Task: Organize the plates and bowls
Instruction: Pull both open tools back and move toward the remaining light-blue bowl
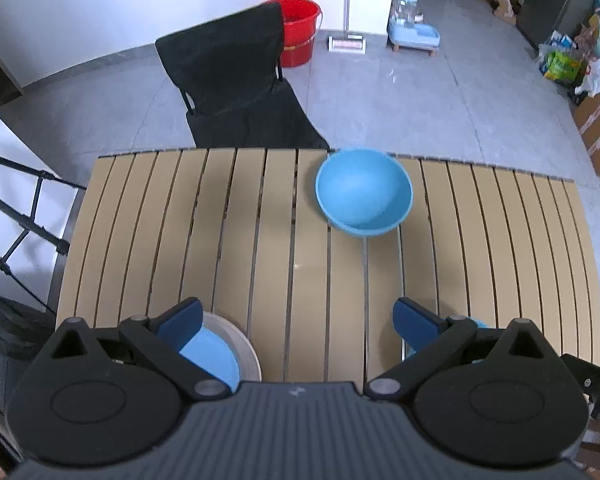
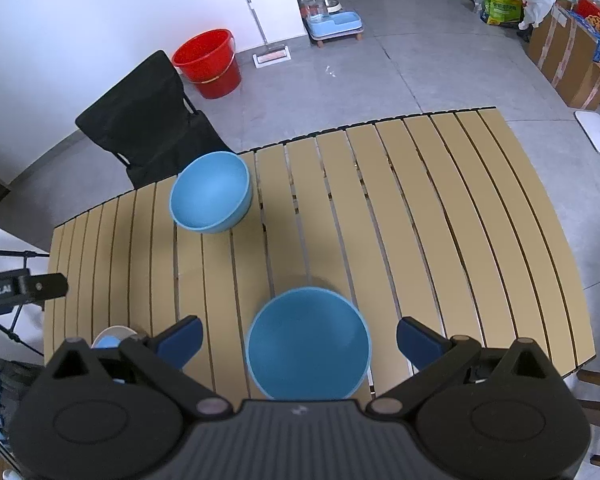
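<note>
A blue bowl [image 2: 308, 343] sat upright on the slatted table [image 2: 440, 216], near its front edge, directly between the spread fingers of your right gripper [image 2: 299, 340]. The gripper was wide open and neither finger touched the bowl. A second blue bowl [image 2: 211, 192] stood at about 11 o'clock from the first, well apart from it, close to the table's far edge.

From your left gripper's camera, that far bowl [image 1: 364, 193] lay at about 1 o'clock, well ahead of the fingers. Your left gripper [image 1: 298, 320] was also wide open and held nothing; only bare table showed between its fingers. Under its left finger, at about 7 o'clock, a plate [image 1: 236, 344] with a pale rim and a blue centre rested near the table's front edge, partly hidden by the gripper.

Beyond the table, at 12 o'clock, stood a black folding chair [image 1: 236, 88]. Behind it, a red bucket [image 1: 298, 30] sat on the grey floor against the white wall.
</note>
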Demonstrator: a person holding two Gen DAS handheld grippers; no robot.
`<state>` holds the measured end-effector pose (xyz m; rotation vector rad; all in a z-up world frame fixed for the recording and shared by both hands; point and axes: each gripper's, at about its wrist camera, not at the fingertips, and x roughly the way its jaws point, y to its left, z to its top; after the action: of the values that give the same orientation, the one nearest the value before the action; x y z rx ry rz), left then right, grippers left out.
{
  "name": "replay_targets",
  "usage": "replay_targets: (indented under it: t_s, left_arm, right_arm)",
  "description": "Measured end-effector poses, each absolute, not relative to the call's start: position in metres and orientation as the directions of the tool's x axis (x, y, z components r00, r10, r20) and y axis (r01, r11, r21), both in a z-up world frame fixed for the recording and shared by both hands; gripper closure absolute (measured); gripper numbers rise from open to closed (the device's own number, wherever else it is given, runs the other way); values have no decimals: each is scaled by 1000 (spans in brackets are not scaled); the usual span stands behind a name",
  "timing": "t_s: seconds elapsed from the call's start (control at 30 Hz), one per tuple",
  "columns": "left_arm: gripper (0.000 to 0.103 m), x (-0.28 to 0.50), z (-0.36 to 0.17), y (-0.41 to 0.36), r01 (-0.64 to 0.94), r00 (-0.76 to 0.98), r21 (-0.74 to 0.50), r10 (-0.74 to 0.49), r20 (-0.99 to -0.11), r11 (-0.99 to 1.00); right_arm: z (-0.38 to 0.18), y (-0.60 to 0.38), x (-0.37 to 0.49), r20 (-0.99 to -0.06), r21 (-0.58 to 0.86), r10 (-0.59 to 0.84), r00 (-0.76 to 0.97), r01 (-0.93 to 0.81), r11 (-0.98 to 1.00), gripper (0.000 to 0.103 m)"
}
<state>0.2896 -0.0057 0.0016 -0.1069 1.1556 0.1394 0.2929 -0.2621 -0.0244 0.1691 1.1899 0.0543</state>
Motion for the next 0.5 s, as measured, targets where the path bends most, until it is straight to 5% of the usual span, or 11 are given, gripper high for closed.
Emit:
replay_targets:
  t_s: [0.5]
  left_arm:
    - [0, 335, 20, 39, -170, 571, 5, 102, -815, 985]
  right_arm:
    - [-3, -219, 351, -862, 153, 133, 490, 2, 988, 0]
